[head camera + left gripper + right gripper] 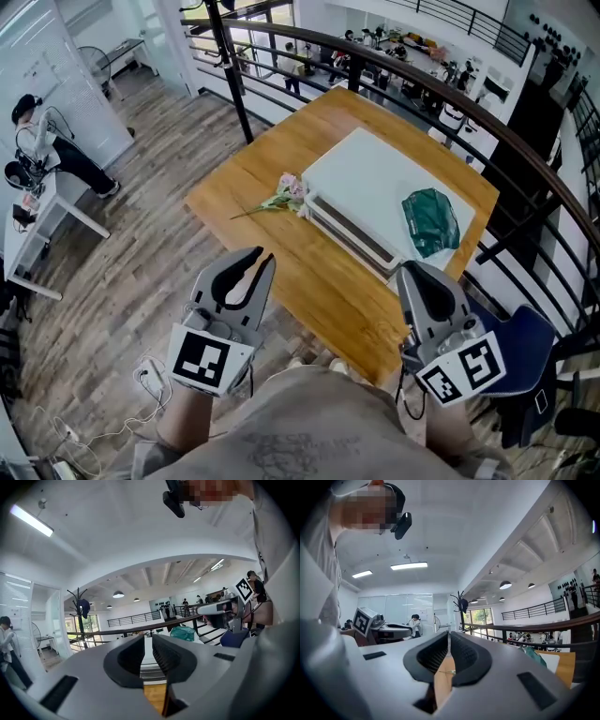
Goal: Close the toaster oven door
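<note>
Two grippers (255, 258) (410, 274) near table (309, 272) edge

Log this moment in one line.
left gripper open, empty | right gripper shut, empty | both clear of toaster oven | door looks closed

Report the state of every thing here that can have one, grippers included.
left gripper: jaws slightly apart, nothing between them.
right gripper: jaws together, empty.
toaster oven door: looks shut, flush with the front.
green bag: crumpled, lying on top of the toaster oven.
flower: lying flat on the table, beside the toaster oven.
</note>
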`<state>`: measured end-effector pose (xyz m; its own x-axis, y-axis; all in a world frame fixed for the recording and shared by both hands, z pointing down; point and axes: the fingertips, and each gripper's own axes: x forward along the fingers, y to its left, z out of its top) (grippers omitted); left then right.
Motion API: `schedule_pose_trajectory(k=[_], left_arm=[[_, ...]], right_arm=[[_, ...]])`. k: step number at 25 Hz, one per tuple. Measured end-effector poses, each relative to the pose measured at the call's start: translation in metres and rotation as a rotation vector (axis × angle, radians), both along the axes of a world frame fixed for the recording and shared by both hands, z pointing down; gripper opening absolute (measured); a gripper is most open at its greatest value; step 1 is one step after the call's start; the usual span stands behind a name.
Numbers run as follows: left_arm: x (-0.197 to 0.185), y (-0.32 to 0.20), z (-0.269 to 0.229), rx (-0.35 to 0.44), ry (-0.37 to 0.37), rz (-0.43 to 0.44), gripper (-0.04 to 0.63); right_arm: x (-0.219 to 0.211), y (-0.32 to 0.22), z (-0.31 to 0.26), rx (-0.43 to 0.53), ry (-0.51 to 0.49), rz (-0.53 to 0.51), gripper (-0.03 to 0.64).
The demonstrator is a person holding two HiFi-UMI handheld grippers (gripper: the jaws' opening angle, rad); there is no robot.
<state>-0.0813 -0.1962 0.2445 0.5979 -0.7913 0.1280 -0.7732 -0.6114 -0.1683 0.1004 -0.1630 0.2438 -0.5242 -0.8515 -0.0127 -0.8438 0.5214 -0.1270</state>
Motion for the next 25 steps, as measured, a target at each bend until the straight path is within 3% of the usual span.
schedule_pose_trajectory(k=[10,25], left_arm=[[-0.004,0.005,0.027,-0.065,-0.028,0.017,0.038],[0.009,-0.003,0.025,-0.069,-0.014,0.034,0.038]], right_arm=[[-0.018,0.010,0.019,-0.051,0.038,-0.064,0.041],[-0.011,0.001,0.026,-0.062,0.049,-0.052,0.041]])
